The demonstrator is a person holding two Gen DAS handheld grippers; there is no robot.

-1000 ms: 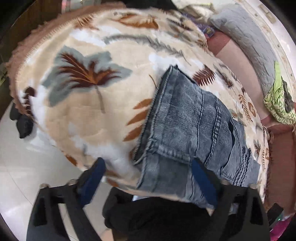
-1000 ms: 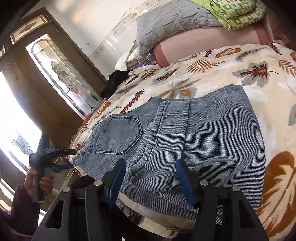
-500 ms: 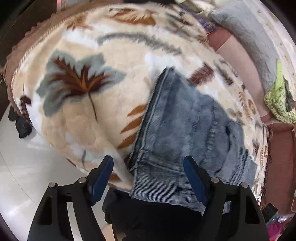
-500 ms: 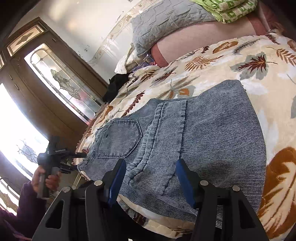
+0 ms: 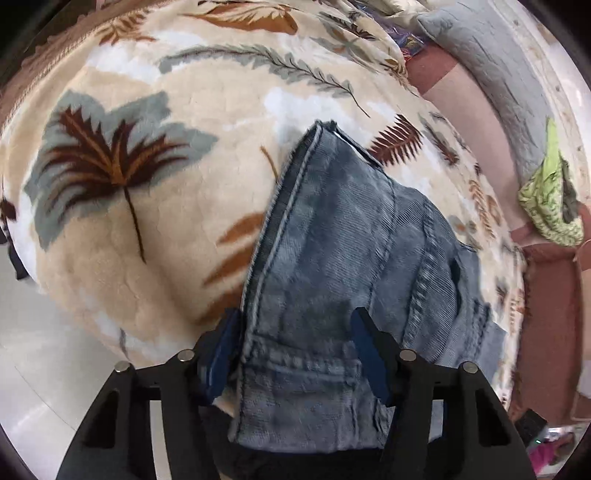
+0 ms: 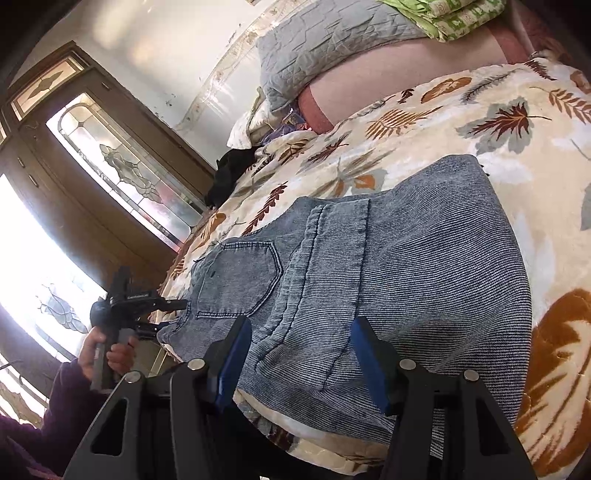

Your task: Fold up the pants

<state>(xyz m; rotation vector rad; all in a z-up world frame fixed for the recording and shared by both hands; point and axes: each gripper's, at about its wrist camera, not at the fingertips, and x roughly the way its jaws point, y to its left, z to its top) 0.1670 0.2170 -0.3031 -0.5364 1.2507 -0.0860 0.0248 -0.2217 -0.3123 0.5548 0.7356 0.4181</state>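
Folded blue jeans [image 5: 351, 251] lie on a leaf-patterned blanket [image 5: 155, 229] at the bed's near edge. My left gripper [image 5: 295, 350] straddles the waistband corner that hangs over that edge. Its jaws are closing, with denim between the blue pads [image 5: 221, 347] and a wide gap still showing. In the right wrist view the jeans [image 6: 424, 266] show a back pocket [image 6: 240, 277]. My right gripper [image 6: 301, 358] stands open over their near folded edge, with the cloth lying flat between its fingers. A hand in a purple sleeve holds the left gripper [image 6: 173, 314] at the jeans' far-left corner.
A grey quilted pillow [image 6: 332, 40] and a folded green cloth [image 6: 461, 14] lie at the head of the bed. A black garment [image 6: 229, 173] sits near the glass-panelled wooden door [image 6: 122, 166]. Pale tiled floor [image 5: 44, 362] lies below the bed's edge.
My left gripper has moved in over the jeans' waistband corner and its jaws have narrowed around it. The right gripper has stayed over the near fold.
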